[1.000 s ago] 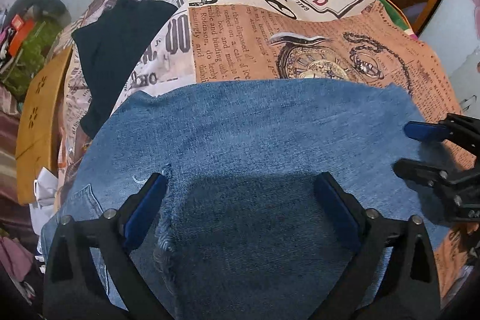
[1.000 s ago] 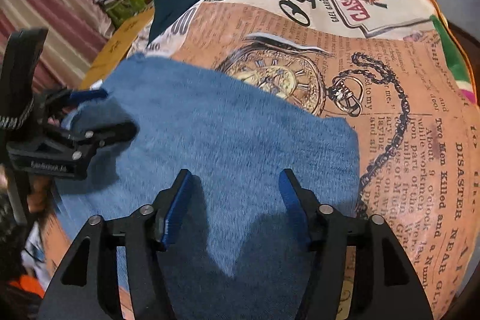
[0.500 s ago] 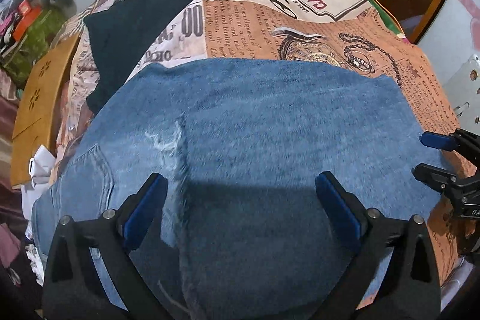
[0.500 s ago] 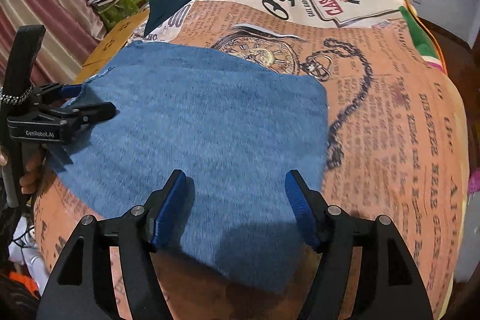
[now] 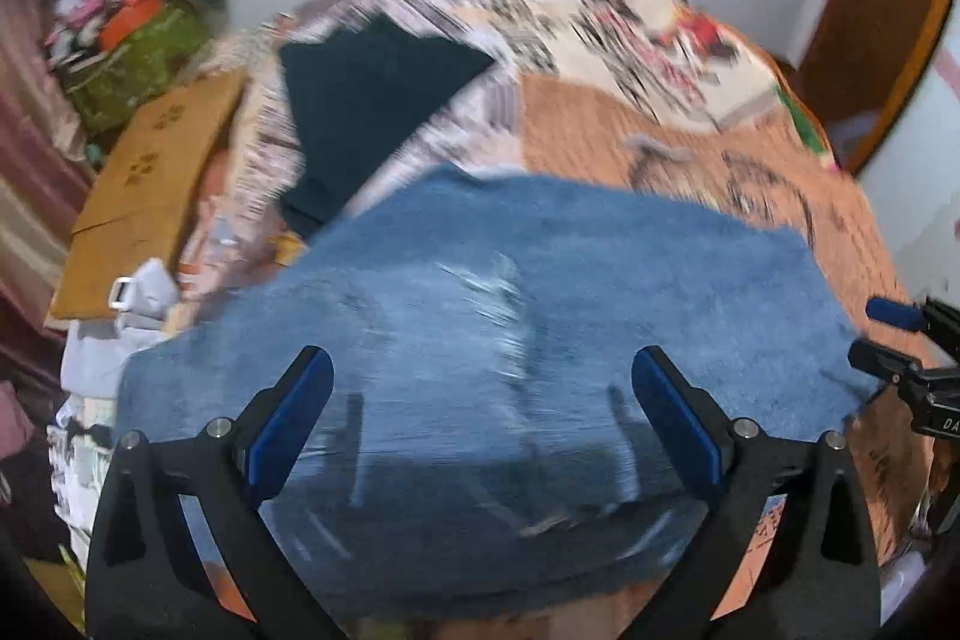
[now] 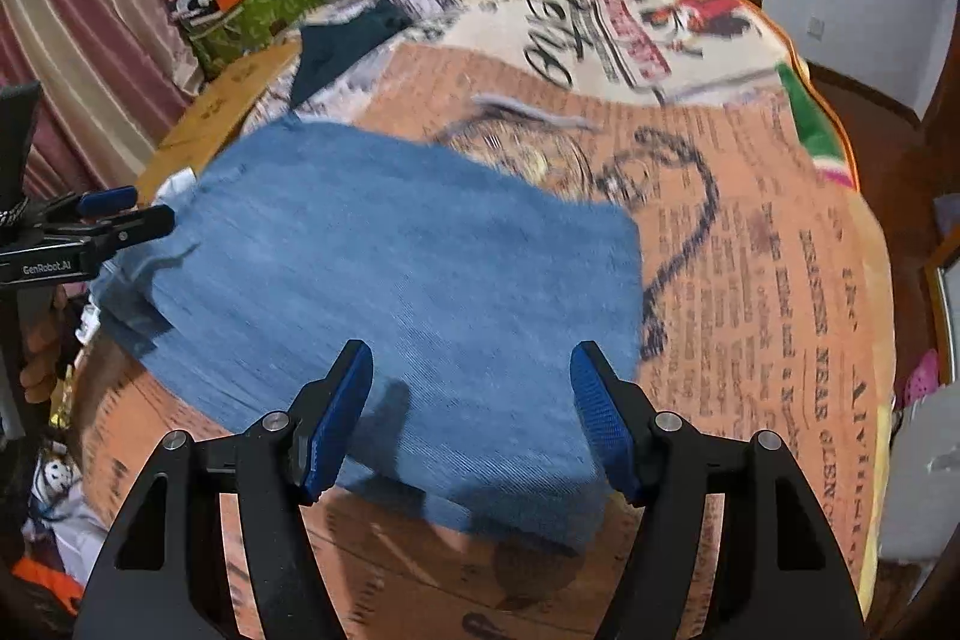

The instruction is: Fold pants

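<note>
Folded blue jeans lie flat on the newspaper-print bedspread, near its front edge. My left gripper hovers above their near left part, jaws wide open and empty; this view is motion-blurred. My right gripper hangs over the jeans' near right corner, open, with nothing between its blue pads. Each gripper shows in the other's view: the right gripper at the jeans' right edge, the left gripper at their left edge, held by a hand.
A dark navy garment lies on the bedspread behind the jeans. Left of the bed are a tan board, a green bag of clutter and white cloth. A wooden door frame stands at the right.
Both grippers have drawn back and upward from the jeans, so more of the bed and room shows. The right jaws stand slightly wider. The jeans lie where they were.
</note>
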The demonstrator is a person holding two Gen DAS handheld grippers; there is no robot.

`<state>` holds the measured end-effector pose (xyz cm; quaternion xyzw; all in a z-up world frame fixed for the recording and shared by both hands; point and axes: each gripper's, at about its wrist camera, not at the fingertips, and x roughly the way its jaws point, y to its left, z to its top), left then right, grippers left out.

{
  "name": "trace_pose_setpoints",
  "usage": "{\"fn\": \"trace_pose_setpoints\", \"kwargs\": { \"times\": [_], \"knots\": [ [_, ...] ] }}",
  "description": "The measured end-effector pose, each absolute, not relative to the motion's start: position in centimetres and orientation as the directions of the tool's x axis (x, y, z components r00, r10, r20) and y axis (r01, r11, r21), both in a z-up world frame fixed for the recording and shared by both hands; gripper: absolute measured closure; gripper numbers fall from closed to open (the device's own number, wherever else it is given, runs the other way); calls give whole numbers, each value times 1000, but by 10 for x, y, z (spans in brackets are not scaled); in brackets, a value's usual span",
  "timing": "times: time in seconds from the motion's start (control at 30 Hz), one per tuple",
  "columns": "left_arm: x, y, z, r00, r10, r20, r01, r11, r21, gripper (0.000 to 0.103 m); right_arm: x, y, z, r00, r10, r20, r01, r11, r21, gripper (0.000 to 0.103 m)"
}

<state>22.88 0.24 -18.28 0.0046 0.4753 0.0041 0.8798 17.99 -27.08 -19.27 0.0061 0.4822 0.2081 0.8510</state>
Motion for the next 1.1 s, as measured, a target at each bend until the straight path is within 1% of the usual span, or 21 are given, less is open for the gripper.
{"fn": "trace_pose_setpoints", "kwargs": {
  "times": [0.13,0.3,0.4,0.5,0.63,0.87,0.93,1.1],
  "knots": [
    [209,42,-154,629,54,-775,-105,994,-15,2,183,-256,-171,494,383,-781,-373,904,207,37],
    [179,107,-137,669,107,-735,-251,964,-89,2,185,-227,-148,532,421,-735,-416,886,206,36],
    [163,141,-139,664,125,-737,-323,937,-132,2,187,-212,-145,535,443,-720,-437,874,214,36],
    [151,174,-152,631,124,-766,-387,906,-173,2,191,-189,-148,519,461,-720,-463,860,217,36],
    [135,209,-179,577,66,-814,-447,859,-248,2,193,-161,-160,484,463,-742,-497,844,203,36],
    [123,230,-232,489,-69,-869,-487,805,-338,2,199,-130,-193,423,415,-806,-514,842,164,36],
    [122,229,-246,465,-114,-878,-483,799,-359,2,199,-125,-201,408,396,-823,-514,844,152,36],
    [118,225,-276,422,-248,-872,-481,754,-447,2,198,-127,-204,394,401,-827,-509,844,166,36]
  ]
}}
